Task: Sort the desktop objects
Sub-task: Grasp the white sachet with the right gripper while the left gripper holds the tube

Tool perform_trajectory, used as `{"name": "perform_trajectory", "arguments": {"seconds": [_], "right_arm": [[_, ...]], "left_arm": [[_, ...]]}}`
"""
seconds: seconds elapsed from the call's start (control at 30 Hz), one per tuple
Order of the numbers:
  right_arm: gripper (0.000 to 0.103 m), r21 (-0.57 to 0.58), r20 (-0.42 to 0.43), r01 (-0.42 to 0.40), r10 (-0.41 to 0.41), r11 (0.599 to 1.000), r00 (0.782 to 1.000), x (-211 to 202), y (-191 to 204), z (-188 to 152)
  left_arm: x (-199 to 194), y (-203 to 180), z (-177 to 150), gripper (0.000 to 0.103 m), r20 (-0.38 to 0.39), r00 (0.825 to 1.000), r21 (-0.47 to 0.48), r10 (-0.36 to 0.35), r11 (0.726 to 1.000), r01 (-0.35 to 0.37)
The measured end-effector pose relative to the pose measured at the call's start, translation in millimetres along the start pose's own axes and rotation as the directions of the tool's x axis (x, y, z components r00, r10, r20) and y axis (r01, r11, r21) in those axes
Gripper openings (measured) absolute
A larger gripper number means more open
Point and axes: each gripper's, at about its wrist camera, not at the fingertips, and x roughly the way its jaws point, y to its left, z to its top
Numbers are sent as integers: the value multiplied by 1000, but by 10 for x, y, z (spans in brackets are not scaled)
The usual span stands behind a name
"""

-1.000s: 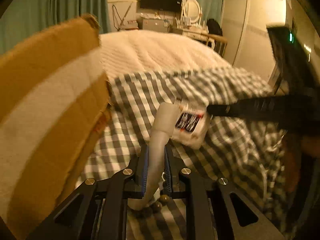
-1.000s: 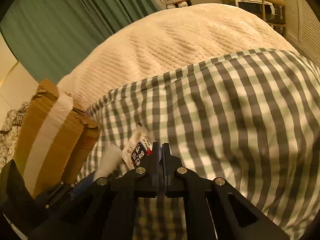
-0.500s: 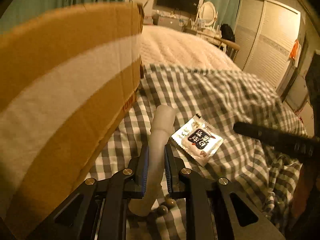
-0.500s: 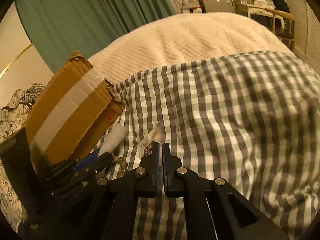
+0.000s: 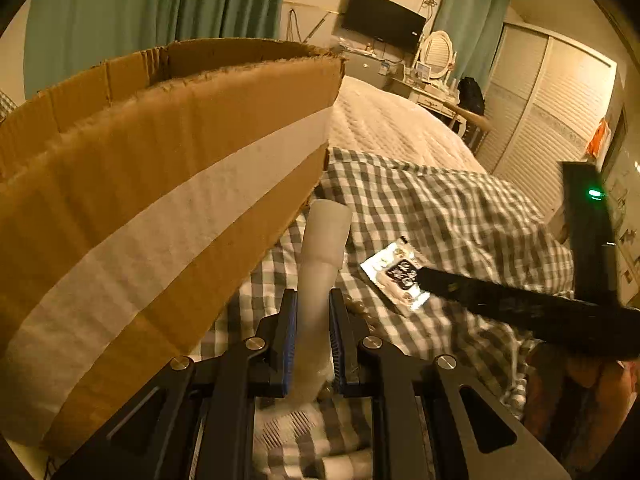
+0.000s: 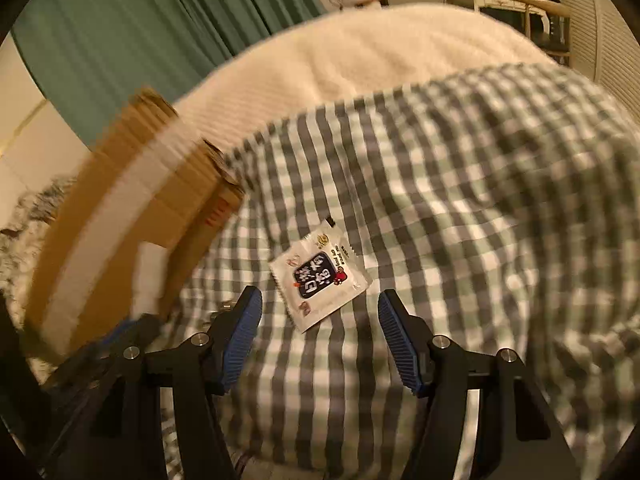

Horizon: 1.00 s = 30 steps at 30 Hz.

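My left gripper (image 5: 313,300) is shut on a pale white tube (image 5: 323,248) that sticks up and forward beside the cardboard box (image 5: 160,184). A white snack packet (image 6: 319,276) with a black label lies flat on the checked cloth. My right gripper (image 6: 320,300) hangs just short of it; its jaws are opening, and the packet's near edge lies between the blue pads (image 6: 394,336), untouched. From the left wrist camera, the same packet (image 5: 394,278) lies partly under a black finger of the right gripper (image 5: 512,304).
The tall cardboard box (image 6: 120,216) with a white tape stripe stands at the left on the bed. A checked cloth (image 6: 460,220) covers the near bed, a cream blanket (image 6: 360,52) lies beyond. Small beads (image 5: 356,306) lie by the left fingers. A hand (image 5: 576,396) holds the right gripper.
The right gripper's jaws have gone from shut to wide apart and the packet now lies uncovered ahead of them. The left gripper with the tube has moved closer alongside the box.
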Motion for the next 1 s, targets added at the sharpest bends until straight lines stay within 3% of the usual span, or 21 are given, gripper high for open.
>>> {"name": "perform_trajectory", "arguments": {"seconds": [0.17,0.27,0.37,0.63,0.73,0.83,1.0], "right_arm": [[59,-66,-59,61,-65,996,996,448,98,118],[30,-137,-57,125,-134,983,989,536,188,143],[16,-143,-22,113,-117,983,993,413,187,134],[7,-154,93,134,-121,979,988,-353,216,-236],[4,-154,106,171,-155,973,982,-614,233,-401],[4,-146,102,149,-135,978,986,-778,266,-557],[4,-104,139,95,-80,990,987,-1114,435,-495]], "left_arm": [[246,92,-39,15,-39,998,-19,39,999,-39],[228,36,-53,15,-38,999,9,24,1000,-24],[152,47,-61,15,-25,1000,-14,-18,1000,17],[-339,90,-35,15,23,994,-84,-107,991,108],[-565,66,-3,15,49,992,-72,-115,990,118],[-766,99,54,15,79,986,-81,-145,985,151],[-1090,198,382,15,152,986,-114,-72,989,89]]}}
